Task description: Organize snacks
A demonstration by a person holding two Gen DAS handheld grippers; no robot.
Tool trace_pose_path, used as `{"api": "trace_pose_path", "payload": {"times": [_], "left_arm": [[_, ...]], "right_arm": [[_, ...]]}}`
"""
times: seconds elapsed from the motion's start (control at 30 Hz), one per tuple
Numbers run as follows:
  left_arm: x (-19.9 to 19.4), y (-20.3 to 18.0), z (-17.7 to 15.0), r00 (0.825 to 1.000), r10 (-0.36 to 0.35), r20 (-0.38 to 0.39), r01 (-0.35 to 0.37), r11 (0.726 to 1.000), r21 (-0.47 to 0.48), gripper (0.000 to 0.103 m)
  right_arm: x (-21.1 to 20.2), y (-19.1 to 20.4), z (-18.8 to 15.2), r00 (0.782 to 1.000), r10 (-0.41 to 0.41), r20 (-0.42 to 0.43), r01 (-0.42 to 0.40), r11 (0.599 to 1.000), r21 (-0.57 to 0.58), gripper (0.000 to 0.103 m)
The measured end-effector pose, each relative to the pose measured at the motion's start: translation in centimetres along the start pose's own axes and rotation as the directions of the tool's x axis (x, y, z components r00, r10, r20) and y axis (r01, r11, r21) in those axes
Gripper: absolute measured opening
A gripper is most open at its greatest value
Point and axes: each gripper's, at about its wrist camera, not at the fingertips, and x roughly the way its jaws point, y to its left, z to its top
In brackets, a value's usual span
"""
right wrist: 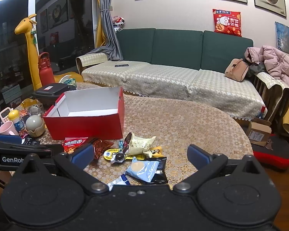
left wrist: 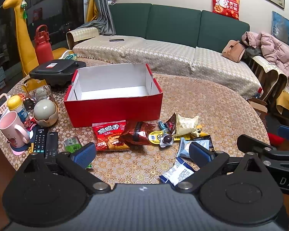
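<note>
Left tongs (left wrist: 141,155): mine, blue pads spread wide apart, nothing between them, hovering over the desk (left wrist: 212,104) just short of the snack pile.
Right tongs (right wrist: 140,156): also mine, pads wide apart and holding nothing, above the near end of the pile.
Red box (left wrist: 113,96): open, white inside, nothing in it that I can see, standing on the desk just behind the snacks.
Snacks: all loose on the desk in front of the box; red packet (left wrist: 110,136) with large white Chinese characters, crumpled dark-red wrapper (left wrist: 138,132) touching it, cream packet (left wrist: 185,125), pale blue packet (right wrist: 142,170) nearest my right tongs.
Left view only: two remote controls (left wrist: 46,141), a green sachet (left wrist: 73,144) beside them, and the whole pink mug (left wrist: 13,130) at the desk's left edge.
Right view only: a cardboard carton (right wrist: 259,132) on the floor, right of the desk, and three framed pictures on the wall.
Readable writing: "GenRob" on the left tongs' body in the right view; "DAS" on the right tongs' body in the left view, both cut off by the frame.
Packet print: too small and blurred for me to read, probably Chinese throughout.
</note>
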Motion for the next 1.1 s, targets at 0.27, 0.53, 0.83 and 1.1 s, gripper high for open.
{"api": "trace_pose_path", "payload": {"times": [0.27, 0.53, 0.83, 1.1], "left_arm": [[-0.21, 0.09, -0.04, 1.000, -0.005, 0.005, 0.005, 1.000, -0.008, 0.103], [-0.31, 0.14, -0.15, 1.000, -0.010, 0.007, 0.010, 1.000, -0.012, 0.103], [-0.40, 0.18, -0.19, 1.000, -0.011, 0.008, 0.012, 1.000, -0.014, 0.103], [-0.02, 0.27, -0.49, 1.000, -0.023, -0.010, 0.022, 0.999, -0.025, 0.103]], "right_arm": [[-0.25, 0.05, 0.08, 1.000, 0.001, 0.010, -0.001, 1.000, -0.003, 0.103], [-0.37, 0.16, 0.09, 1.000, 0.000, 0.013, 0.000, 1.000, -0.004, 0.103], [-0.44, 0.16, 0.08, 1.000, 0.003, 0.015, -0.003, 1.000, -0.003, 0.103], [-0.45, 0.15, -0.13, 1.000, 0.010, 0.007, -0.010, 1.000, -0.012, 0.103]]}}
